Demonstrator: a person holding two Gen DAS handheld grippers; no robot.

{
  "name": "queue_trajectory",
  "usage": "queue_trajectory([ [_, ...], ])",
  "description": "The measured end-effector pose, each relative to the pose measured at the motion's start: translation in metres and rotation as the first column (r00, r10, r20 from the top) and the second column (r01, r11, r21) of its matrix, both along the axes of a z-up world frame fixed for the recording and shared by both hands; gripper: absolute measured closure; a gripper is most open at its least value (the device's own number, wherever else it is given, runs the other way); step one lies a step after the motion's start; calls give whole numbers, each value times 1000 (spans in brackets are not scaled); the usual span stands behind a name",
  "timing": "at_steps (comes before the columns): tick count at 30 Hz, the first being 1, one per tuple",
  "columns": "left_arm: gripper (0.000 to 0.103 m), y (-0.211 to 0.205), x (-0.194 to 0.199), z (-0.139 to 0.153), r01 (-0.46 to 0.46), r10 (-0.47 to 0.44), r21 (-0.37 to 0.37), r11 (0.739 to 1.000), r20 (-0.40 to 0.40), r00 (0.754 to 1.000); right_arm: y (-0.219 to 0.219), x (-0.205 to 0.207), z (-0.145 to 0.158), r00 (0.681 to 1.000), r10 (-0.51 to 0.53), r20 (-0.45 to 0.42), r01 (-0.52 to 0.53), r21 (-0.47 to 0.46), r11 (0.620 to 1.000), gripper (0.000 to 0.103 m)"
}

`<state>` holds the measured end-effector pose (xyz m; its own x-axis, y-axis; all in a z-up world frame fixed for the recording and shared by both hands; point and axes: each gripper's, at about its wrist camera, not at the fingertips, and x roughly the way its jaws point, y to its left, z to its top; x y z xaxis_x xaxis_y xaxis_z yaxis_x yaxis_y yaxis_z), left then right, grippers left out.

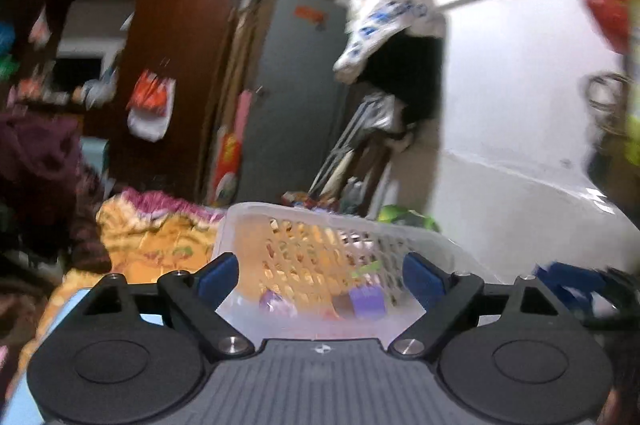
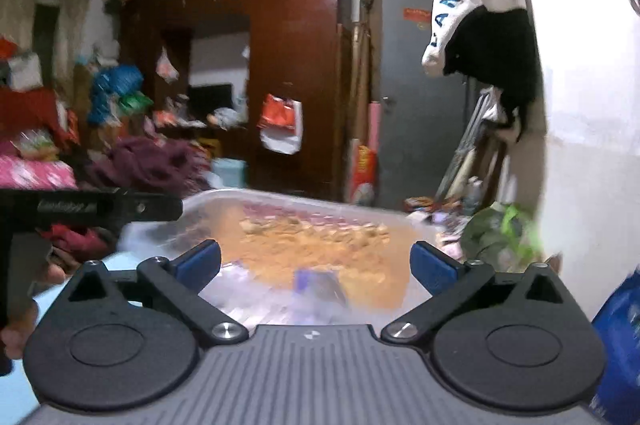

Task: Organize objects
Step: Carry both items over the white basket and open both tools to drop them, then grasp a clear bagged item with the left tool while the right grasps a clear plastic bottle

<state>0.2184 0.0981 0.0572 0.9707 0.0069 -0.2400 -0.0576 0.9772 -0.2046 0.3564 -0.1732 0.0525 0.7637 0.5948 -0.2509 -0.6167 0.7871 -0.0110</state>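
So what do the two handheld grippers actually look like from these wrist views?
Both look alike: the left gripper and right gripper each have a grey ribbed body with a small white mark, two round black discs, black link arms on silver pivot bolts, and blue fingertip pads. In the right wrist view, the left one's black side bears blurred white lettering.

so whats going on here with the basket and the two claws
A person holds a claw in each hand over a white plastic basket that sits on a colourful blanket in a cluttered bedroom. Both the left claw and the right claw are open and hold nothing. A few small items, one of them a purple block, lie inside the basket. The pictures are blurred, so what the other items are cannot be told.
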Motion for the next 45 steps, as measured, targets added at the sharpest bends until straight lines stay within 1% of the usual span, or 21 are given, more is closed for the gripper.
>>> queue_trajectory([
  [1, 11, -6, -22, -7, 20, -20, 26, 999, 26, 999, -8, -11, -6, 1000, 15, -19, -15, 12, 1000, 0],
  [2, 11, -14, -44, -17, 43, -45, 50, 998, 24, 999, -17, -22, -14, 999, 24, -35, -23, 19, 1000, 0],
  [5, 11, -43, -92, -51, 126, -126, 76, 989, -12, 992, -41, -54, -44, 999, 21, -32, -19, 45, 999, 0],
  [7, 11, -59, -110, -70, 170, -169, 87, 982, -22, 985, -51, -63, -59, 999, 3, -45, 0, 64, 998, 0],
  [8, 11, -67, -112, -77, 180, -176, 102, 978, -44, 983, -57, -68, -69, 998, 4, -59, 0, 78, 997, 0],
  [10, 14, -78, -111, -87, 190, -183, 120, 974, -66, 981, -61, -69, -74, 997, 5, -72, 2, 95, 995, 0],
  [11, 22, -81, -107, -89, 187, -179, 128, 974, -71, 981, -61, -67, -74, 997, -4, -73, 11, 100, 995, 0],
  [12, 34, -82, -103, -92, 179, -170, 132, 975, -79, 982, -61, -66, -74, 998, -13, -69, 21, 108, 994, 0],
  [15, 51, -79, -91, -98, 161, -150, 116, 980, -99, 984, -55, -56, -65, 994, 28, -102, -13, 141, 990, 0],
  [16, 55, -79, -91, -100, 153, -142, 115, 982, -98, 985, -49, -55, -63, 995, 41, -96, -28, 135, 990, 0],
  [17, 63, -79, -92, -102, 144, -133, 114, 983, -95, 987, -42, -56, -63, 995, 44, -87, -34, 112, 993, 1],
  [18, 66, -77, -95, -105, 142, -133, 112, 983, -89, 987, -37, -58, -65, 996, 49, -80, -41, 90, 995, 2],
  [20, 66, -73, -99, -105, 133, -125, 111, 985, -78, 989, -22, -60, -67, 994, 81, -71, -77, 55, 996, 12],
  [23, 66, -72, -100, -106, 99, -92, 142, 985, -55, 994, -1, -58, -70, 992, 114, -61, -114, -9, 993, 21],
  [26, 65, -68, -102, -107, 84, -77, 165, 983, -48, 996, 8, -55, -73, 988, 134, -71, -136, -28, 990, 27],
  [28, 65, -64, -100, -107, 79, -71, 160, 984, -50, 996, 12, -52, -74, 984, 159, -85, -163, -35, 986, 28],
  [30, 65, -61, -99, -108, 82, -75, 153, 985, -52, 996, 12, -50, -76, 980, 171, -99, -175, -34, 984, 38],
  [32, 65, -61, -99, -109, 84, -77, 155, 984, -52, 996, 12, -47, -78, 972, 196, -129, -202, -36, 979, 59],
  [34, 65, -62, -98, -109, 91, -85, 154, 984, -50, 995, 8, -47, -80, 966, 215, -141, -220, -22, 975, 59],
  [39, 65, -59, -98, -110, 97, -92, 140, 985, -41, 995, -7, -54, -81, 968, 215, -125, -217, 0, 976, 60],
  [45, 65, -56, -99, -110, 95, -91, 125, 988, -35, 995, -26, -63, -84, 977, 187, -101, -187, 15, 982, 61],
])
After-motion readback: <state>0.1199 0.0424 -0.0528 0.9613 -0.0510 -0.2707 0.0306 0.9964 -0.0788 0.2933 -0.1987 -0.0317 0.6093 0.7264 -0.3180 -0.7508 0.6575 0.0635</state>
